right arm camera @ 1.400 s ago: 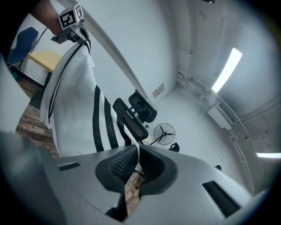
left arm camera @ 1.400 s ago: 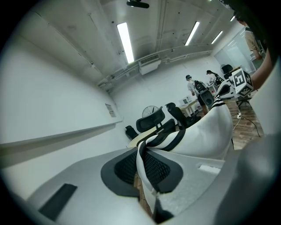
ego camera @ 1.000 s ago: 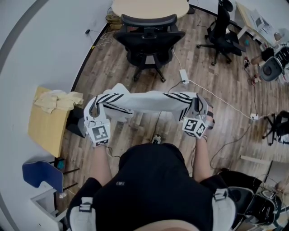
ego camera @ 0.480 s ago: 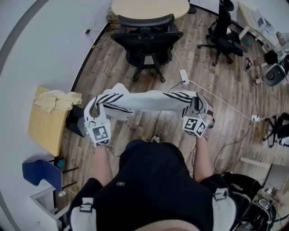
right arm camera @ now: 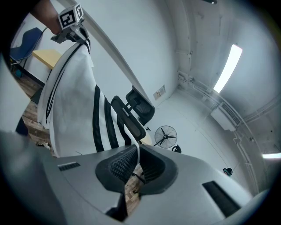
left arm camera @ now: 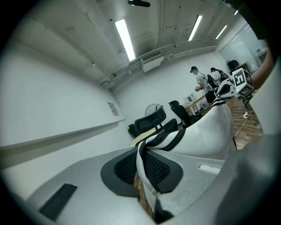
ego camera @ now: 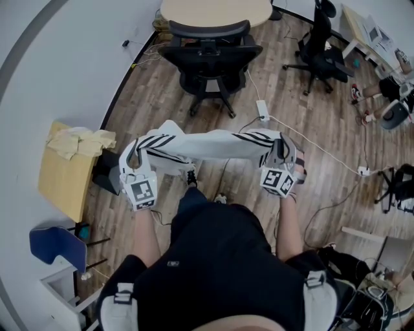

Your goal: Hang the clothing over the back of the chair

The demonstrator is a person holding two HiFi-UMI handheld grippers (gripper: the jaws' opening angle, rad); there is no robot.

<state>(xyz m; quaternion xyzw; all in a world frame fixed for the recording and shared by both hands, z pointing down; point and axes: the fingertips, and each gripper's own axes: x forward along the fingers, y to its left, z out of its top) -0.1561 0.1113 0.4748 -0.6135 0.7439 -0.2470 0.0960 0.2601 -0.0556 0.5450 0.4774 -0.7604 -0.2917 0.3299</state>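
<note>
A white garment with black stripes (ego camera: 213, 146) hangs stretched between my two grippers at chest height over the wood floor. My left gripper (ego camera: 134, 157) is shut on its left end, and the cloth runs between the jaw pads (left arm camera: 142, 165). My right gripper (ego camera: 279, 154) is shut on the right end, a thin fold of the garment (right arm camera: 83, 110) pinched between its pads. The black office chair (ego camera: 210, 55) stands ahead of me, its backrest on the far side by a round table. It also shows past the cloth as the chair (right arm camera: 134, 112).
A round beige table (ego camera: 215, 10) sits behind the chair. A second black chair (ego camera: 318, 48) stands at the right. A power strip and white cable (ego camera: 263, 108) lie on the floor. A cardboard box (ego camera: 65, 171) with cloth and a blue chair (ego camera: 55, 245) stand at the left wall.
The garment and both grippers have stayed almost still. My foot has come forward under the cloth.
</note>
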